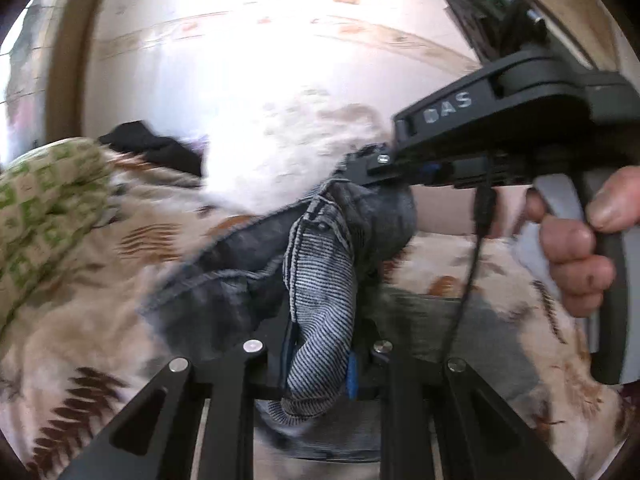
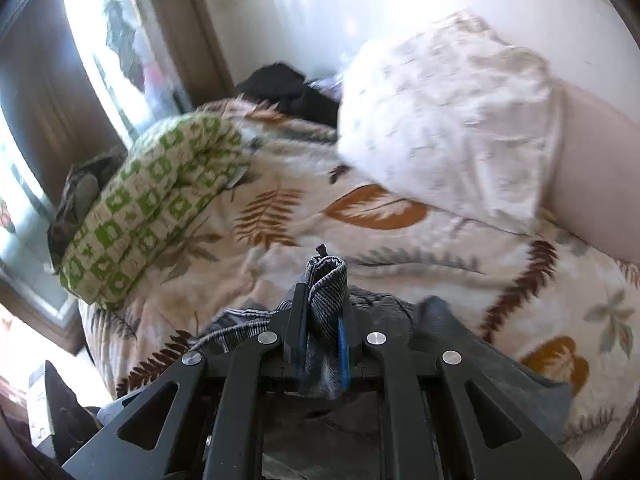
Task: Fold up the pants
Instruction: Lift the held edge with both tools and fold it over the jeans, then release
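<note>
Grey-blue denim pants (image 1: 224, 276) hang lifted above a leaf-print bedspread (image 1: 80, 312). My left gripper (image 1: 320, 344) is shut on a bunched, striped-looking fold of the pants (image 1: 320, 280) that rises between its jaws. In the left wrist view the right gripper (image 1: 376, 168) reaches in from the right, held by a hand (image 1: 580, 252), and pinches the pants' upper edge. In the right wrist view my right gripper (image 2: 324, 340) is shut on a rolled edge of the pants (image 2: 326, 280), which sticks up past the fingertips. More pants cloth (image 2: 460, 328) drapes below and to the right.
A green-and-white patterned pillow (image 2: 148, 200) lies at the left on the bedspread (image 2: 400, 256). A white speckled pillow (image 2: 448, 120) sits behind, with dark clothing (image 2: 288, 84) beside it. A pale wall and a window (image 2: 120, 40) lie beyond the bed.
</note>
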